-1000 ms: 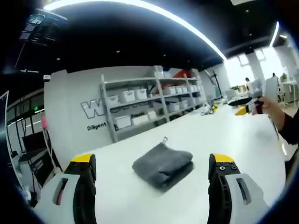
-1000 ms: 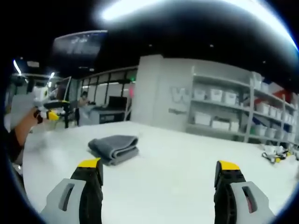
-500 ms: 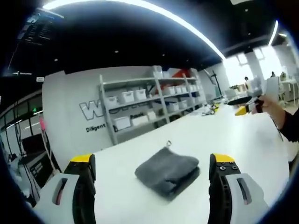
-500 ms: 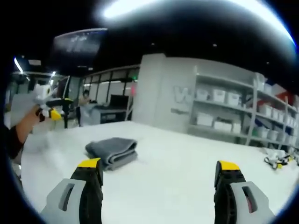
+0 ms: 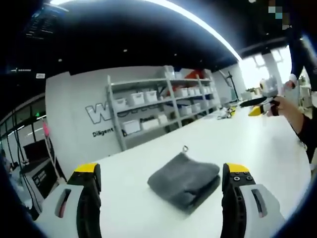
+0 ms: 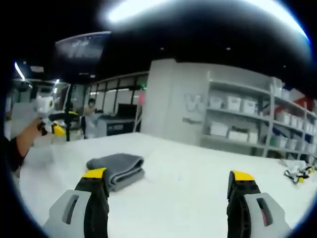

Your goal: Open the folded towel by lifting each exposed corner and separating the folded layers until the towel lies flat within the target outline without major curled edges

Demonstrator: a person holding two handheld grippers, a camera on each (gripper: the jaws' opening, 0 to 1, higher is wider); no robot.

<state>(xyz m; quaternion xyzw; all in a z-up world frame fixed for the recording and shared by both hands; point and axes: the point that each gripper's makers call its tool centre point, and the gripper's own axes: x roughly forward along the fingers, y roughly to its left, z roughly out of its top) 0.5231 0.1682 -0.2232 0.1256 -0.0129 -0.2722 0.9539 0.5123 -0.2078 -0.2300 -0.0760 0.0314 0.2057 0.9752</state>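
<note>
Between the earlier frames and now, both views have shifted a little with the hands: the folded dark grey terry towel [image 5: 185, 179] sits slightly further right in the left gripper view, and lower left, partly behind a jaw tip, in the right gripper view. It lies folded on the white bench [image 5: 148, 208], a small hanging loop [image 5: 185, 148] standing up at its far corner. No target outline can be made out.

Left gripper [image 5: 161, 178]: jaws spread wide, yellow tips either side of the towel, touching nothing. Right gripper [image 6: 168, 184]: jaws likewise spread and empty, the towel [image 6: 116, 168] just beyond the left tip. The other gripper and the person's hand appear at the far right and far left of the respective views.

Risk, as a judgement: a pinch on the thick folded edge would probably take several layers at once and drag the whole bundle across the smooth bench instead of opening it.

Surroundings: grey metal shelving with white bins [image 5: 158, 106] along the lettered wall, and cables [image 6: 296, 173] on the bench, all well apart from the towel; nothing stands between gripper and towel.
</note>
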